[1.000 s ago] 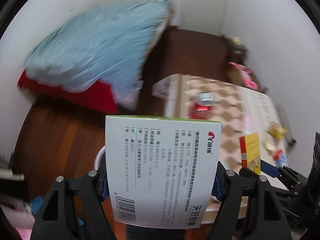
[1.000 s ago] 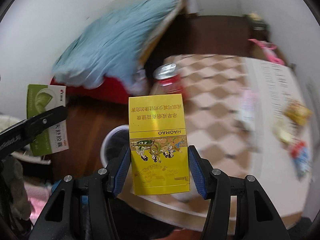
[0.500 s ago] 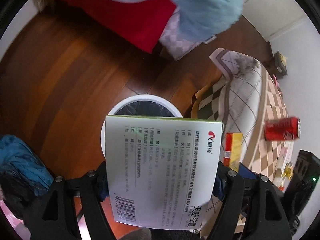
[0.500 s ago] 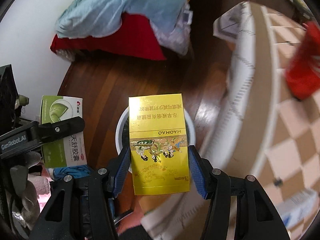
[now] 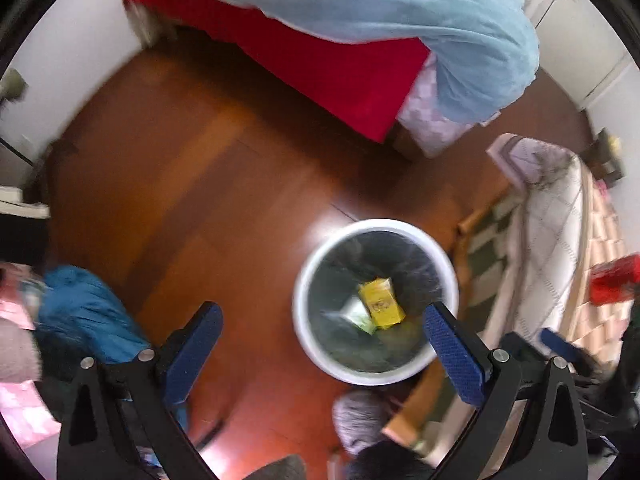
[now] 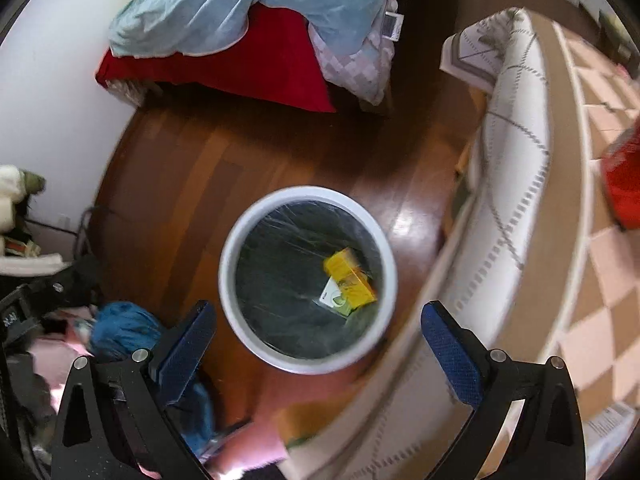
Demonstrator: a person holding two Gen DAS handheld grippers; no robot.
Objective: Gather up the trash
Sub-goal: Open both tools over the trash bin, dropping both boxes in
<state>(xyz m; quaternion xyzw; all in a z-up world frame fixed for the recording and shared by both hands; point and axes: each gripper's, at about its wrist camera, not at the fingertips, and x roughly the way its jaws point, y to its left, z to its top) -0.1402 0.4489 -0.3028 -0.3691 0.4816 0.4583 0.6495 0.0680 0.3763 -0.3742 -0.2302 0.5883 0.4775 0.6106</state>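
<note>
Bin (image 6: 308, 196) on the wood floor holds a yellow box (image 6: 350, 278) and a white-green box (image 6: 334, 300). We hold the left gripper (image 5: 322, 328) and right gripper (image 6: 318, 326) above it, both spread wide, empty.

A wooden floor (image 6: 192, 176) is carrying a white bin (image 6: 230, 248) at center, a blue cloth heap (image 6: 120, 328) at eight o'clock, bedding (image 6: 224, 68) at twelve.
</note>
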